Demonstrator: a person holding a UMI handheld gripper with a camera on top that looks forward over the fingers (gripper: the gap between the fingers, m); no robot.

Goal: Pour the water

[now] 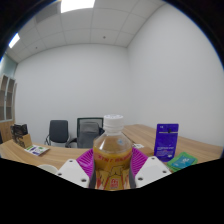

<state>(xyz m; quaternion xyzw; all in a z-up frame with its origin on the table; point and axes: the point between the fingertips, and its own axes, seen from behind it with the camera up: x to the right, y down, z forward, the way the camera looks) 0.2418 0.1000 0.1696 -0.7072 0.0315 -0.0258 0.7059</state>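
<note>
A clear plastic bottle (pixel 112 158) with a white cap, yellowish liquid and a red-and-yellow label stands upright between my fingers. My gripper (pixel 112 168) is shut on the bottle, with the purple pads (pixel 88 165) pressing its left and right sides. The bottle is lifted, and the wooden table (pixel 150 135) lies behind and below it. No cup or other vessel shows in this view.
A purple box (pixel 166 140) and a teal packet (pixel 182 160) rest on the table to the right. Papers (pixel 35 150) and a small box (pixel 20 131) lie on the left. Two office chairs (pixel 75 131) stand at the far side, before white walls.
</note>
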